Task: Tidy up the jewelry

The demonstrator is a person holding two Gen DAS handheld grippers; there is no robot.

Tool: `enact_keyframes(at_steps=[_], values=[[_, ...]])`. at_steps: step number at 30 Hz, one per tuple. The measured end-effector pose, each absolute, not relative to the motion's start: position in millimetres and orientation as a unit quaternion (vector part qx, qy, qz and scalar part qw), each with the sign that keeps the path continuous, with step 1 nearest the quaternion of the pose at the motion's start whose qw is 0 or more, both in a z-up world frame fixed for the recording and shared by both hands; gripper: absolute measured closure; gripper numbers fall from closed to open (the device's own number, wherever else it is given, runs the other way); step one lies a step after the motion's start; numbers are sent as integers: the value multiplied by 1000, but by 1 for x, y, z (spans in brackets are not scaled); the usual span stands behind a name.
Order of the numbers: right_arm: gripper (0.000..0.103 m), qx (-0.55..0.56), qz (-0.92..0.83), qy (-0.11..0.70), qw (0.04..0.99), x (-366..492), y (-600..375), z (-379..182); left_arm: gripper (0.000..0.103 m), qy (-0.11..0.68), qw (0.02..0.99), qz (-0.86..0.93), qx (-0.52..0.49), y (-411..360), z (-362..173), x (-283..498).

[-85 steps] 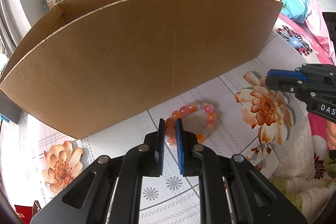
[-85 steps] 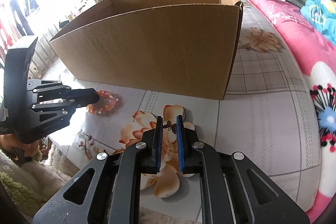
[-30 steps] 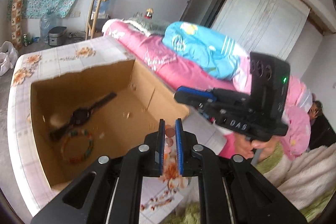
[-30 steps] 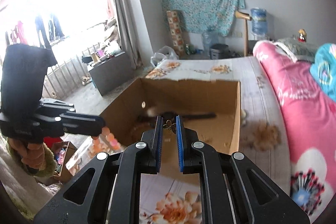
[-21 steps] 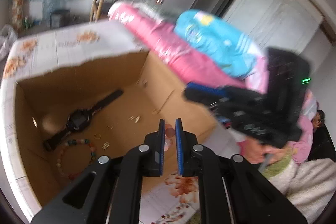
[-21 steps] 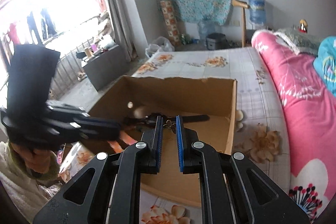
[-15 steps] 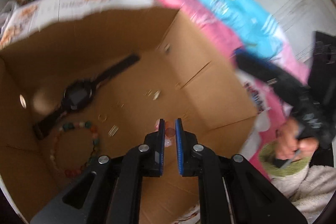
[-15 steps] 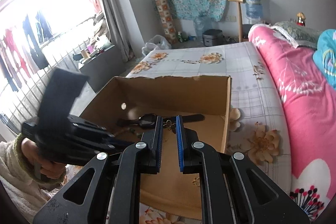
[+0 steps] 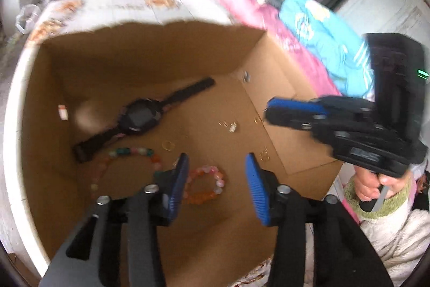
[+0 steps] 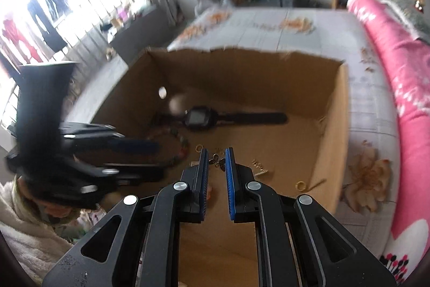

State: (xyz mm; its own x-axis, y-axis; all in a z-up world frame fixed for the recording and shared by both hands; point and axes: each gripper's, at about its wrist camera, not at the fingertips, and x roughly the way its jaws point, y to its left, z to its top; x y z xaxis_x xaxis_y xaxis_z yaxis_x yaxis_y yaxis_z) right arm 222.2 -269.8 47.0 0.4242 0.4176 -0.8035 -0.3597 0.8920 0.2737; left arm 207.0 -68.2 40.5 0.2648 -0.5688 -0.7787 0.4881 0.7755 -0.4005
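The cardboard box (image 9: 139,50) fills most of my view, open at the top and standing on the flower-printed sheet (image 10: 368,109) beside a pink blanket (image 10: 397,66). On its floor lies a black watch (image 9: 141,116), strap stretched flat, and just in front of it a long string of mixed-colour beads (image 9: 129,152) curls round (blurred here, so I cannot count them). My left gripper (image 9: 215,179) hangs over the box with its blue pads spread wide and nothing between them; directly below that gap the pink and orange bead bracelet (image 9: 205,184) rests on the cardboard. My right gripper (image 10: 216,166) hangs over the near right part of the box, pads pressed close on a small dark butterfly charm (image 10: 217,161) that sticks out at the tips. Scattered about the floor are little gold rings (image 9: 168,145) and other tiny gold pieces (image 9: 264,153), too small to tell apart.
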Motion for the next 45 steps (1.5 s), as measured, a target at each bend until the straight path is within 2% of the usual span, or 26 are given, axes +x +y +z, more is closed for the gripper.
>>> enact_keyframes(at_steps=[4, 11, 18, 26, 27, 29, 34, 37, 40, 45], values=[[89, 7, 220, 513, 830, 236, -257, 36, 44, 471, 825, -307, -53, -37, 53, 191], [89, 27, 202, 508, 837, 231, -265, 41, 34, 422, 863, -272, -55, 2, 70, 163], [89, 81, 185, 459, 865, 198, -288, 72, 28, 391, 878, -271, -50, 4, 77, 146], [84, 148, 153, 391, 895, 139, -319, 98, 12, 360, 896, -256, -44, 2, 87, 120], [80, 151, 151, 386, 898, 133, -318, 98, 7, 354, 900, -251, -41, 1, 89, 116], [71, 150, 140, 373, 905, 115, -314, 100, 6, 343, 907, -240, -38, -1, 92, 108], [29, 108, 99, 341, 929, 77, -295, 107, 6, 331, 912, -239, -42, -2, 97, 92], [18, 86, 74, 322, 940, 58, -284, 107, 6, 338, 915, -217, -47, -3, 96, 87], [11, 82, 63, 309, 945, 48, -284, 107, 6, 355, 916, -183, -38, -5, 94, 88], [8, 63, 36, 276, 958, 40, -283, 115, 6, 365, 923, -118, -25, -2, 96, 90]])
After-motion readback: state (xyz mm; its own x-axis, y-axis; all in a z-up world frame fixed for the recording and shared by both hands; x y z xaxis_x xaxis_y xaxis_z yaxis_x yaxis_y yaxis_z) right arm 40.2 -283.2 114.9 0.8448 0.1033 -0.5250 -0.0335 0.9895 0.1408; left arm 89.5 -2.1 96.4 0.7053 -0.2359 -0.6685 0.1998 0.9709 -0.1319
